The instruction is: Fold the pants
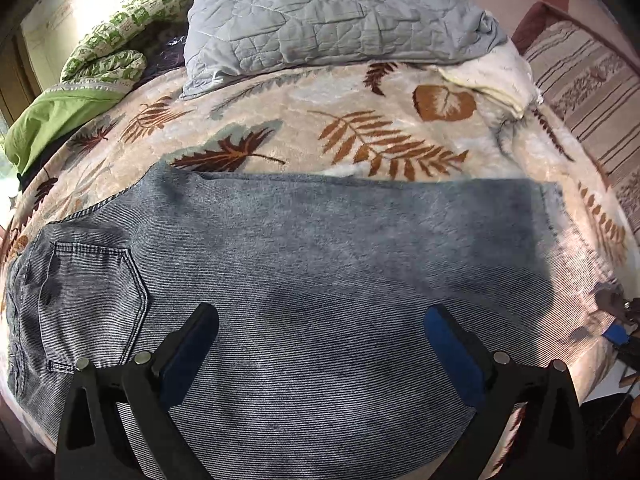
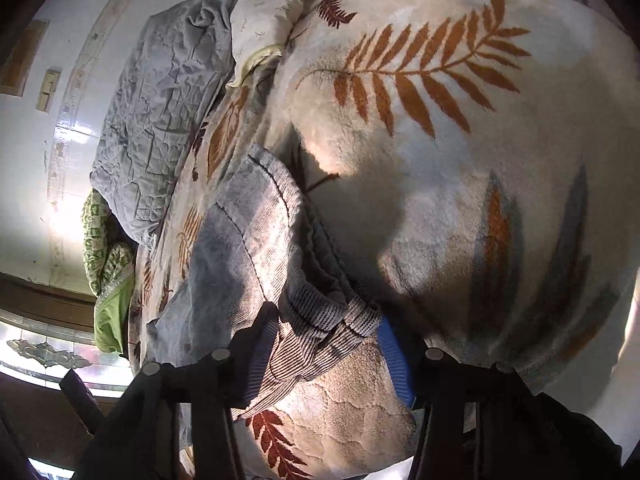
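Grey-blue denim pants [image 1: 304, 264] lie flat across the leaf-patterned blanket [image 1: 360, 92], folded lengthwise, back pocket [image 1: 92, 292] at the left, leg hems at the right. My left gripper [image 1: 320, 320] hovers open above the middle of the pants, empty. In the right wrist view the hem end of the pants [image 2: 320, 324] lies bunched between the fingers of my right gripper [image 2: 324, 336]. Its jaws stand wide apart around the hem. The right gripper also shows at the right edge of the left wrist view [image 1: 620, 328].
A grey quilted pillow [image 1: 320, 16] lies at the head of the bed, with a green patterned cloth [image 1: 104, 52] to its left and a cream cloth [image 1: 496, 76] to its right. A striped cover [image 1: 584, 92] lies at the far right. A tiled wall [image 2: 60, 160] stands beyond the bed.
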`<state>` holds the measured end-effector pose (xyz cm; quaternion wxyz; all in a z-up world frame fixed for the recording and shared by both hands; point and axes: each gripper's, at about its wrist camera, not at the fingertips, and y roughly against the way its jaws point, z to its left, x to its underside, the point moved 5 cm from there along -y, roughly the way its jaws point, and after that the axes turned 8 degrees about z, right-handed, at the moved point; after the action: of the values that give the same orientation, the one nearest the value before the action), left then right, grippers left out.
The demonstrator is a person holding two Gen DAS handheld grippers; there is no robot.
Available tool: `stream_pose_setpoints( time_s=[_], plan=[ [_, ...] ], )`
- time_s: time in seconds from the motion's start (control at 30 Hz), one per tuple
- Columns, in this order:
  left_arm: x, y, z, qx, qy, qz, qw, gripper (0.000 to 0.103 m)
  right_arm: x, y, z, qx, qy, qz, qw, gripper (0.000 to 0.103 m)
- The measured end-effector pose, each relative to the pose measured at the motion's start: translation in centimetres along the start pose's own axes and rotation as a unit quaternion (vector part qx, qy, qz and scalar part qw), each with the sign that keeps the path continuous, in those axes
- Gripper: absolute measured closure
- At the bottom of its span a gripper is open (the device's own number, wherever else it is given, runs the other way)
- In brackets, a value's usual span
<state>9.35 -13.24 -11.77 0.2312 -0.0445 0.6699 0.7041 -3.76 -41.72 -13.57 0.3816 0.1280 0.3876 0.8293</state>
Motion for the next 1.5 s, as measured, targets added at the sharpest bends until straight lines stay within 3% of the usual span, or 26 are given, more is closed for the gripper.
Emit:
stream_pose_setpoints(
  time_s=[0.03,0.13,0.23,0.4,0.5,0.97,1.2,1.33,1.5],
  plan=[
    [0.4,-1.6,-0.2,-0.015,-0.014,0.030,0.9993,0.000,0.0,0.0,0.0,0.008,0.003,-0.001,1.000,0.058],
    [0.6,-1.7,-0.2,-0.010,-0.013,0.009,0.9998,0.000,0.0,0.0,0.4,0.031,0.021,-0.001,0.999,0.064],
    [0.4,-0.9,0.0,-0.004,-0.011,0.014,0.9998,0.001,-0.1,-0.2,0.7,0.044,0.028,-0.001,0.999,0.064],
    [0.6,1.3,1.2,0.005,0.001,-0.020,0.9998,0.001,-0.2,-0.4,1.0,0.061,0.040,0.001,0.997,0.065],
    [1.5,-1.0,2.1,-0.008,0.007,0.018,0.9998,0.000,-0.3,-0.5,1.3,0.072,0.047,0.003,0.996,0.066],
    [1.8,-1.5,2.3,0.012,0.007,0.004,0.9999,0.000,-0.1,1.7,5.4,0.128,0.108,-0.026,0.986,0.081],
    [1.7,-1.5,2.4,0.019,0.007,0.006,0.9998,0.000,0.2,2.2,7.3,0.130,0.130,-0.034,0.982,0.085],
    [1.4,-0.7,3.2,0.051,0.026,0.007,0.9983,0.001,0.3,2.8,8.2,0.116,0.132,-0.041,0.984,0.085],
    [1.5,3.9,8.3,0.087,0.105,-0.058,0.9890,0.001,2.6,3.9,16.0,0.085,0.222,-0.068,0.969,0.086]
  ],
)
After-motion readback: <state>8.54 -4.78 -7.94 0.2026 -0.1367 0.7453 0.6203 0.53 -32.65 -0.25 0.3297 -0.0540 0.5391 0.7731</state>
